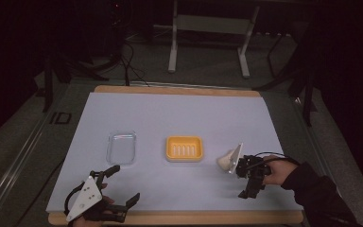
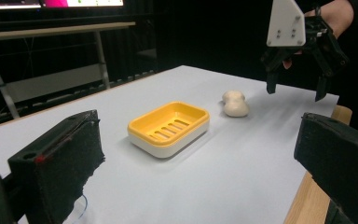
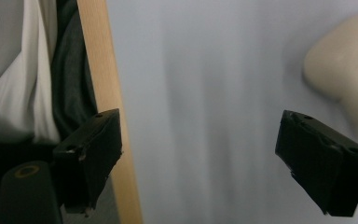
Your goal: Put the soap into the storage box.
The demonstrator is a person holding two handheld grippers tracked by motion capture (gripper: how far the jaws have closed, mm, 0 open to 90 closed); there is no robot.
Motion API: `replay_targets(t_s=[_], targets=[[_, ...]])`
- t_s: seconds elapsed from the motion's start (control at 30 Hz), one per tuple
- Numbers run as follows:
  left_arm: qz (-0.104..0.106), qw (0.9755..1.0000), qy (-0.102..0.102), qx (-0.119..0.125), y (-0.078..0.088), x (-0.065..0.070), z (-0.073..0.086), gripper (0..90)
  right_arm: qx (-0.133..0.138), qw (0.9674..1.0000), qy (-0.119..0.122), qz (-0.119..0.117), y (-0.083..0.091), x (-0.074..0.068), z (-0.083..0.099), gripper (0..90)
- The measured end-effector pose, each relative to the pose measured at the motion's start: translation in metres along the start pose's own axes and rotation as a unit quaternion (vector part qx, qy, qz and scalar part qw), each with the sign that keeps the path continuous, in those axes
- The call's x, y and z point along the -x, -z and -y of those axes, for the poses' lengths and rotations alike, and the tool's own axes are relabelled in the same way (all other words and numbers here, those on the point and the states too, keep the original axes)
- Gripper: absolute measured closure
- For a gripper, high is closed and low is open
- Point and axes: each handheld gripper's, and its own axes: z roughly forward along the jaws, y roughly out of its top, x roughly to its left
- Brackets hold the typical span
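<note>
On the pale grey desk (image 1: 179, 118) with its wooden edge, both jaws-apart tools sit nearest, the left hand-held gripper (image 1: 123, 189) empty and the right hand-held gripper (image 1: 246, 182) empty just beside the cream lumpy soap bar (image 1: 225, 161), with the yellow slotted plastic soap dish (image 1: 184, 149) and clear plastic lid (image 1: 122, 147) farther off.

The cream soap (image 3: 349, 79) is blurred and cut off by the right edge, beyond the right gripper (image 3: 214, 163).

high view looks down; both gripper views, low, share the soap (image 2: 235, 103).
</note>
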Motion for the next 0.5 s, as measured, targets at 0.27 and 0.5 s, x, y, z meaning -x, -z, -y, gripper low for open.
replay_targets(t_s=[0.27,0.5], targets=[[0.0,1.0,0.002,-0.001,-0.0006,-0.0004,0.0004,1.1,-0.046,0.9989,0.008,-0.005,-0.0066,0.0032,-0.0016,14.0],[0.001,1.0,0.004,-0.001,-0.0012,-0.001,0.0008,1.1,-0.078,0.9967,0.021,-0.002,-0.0103,0.0032,-0.0003,14.4]])
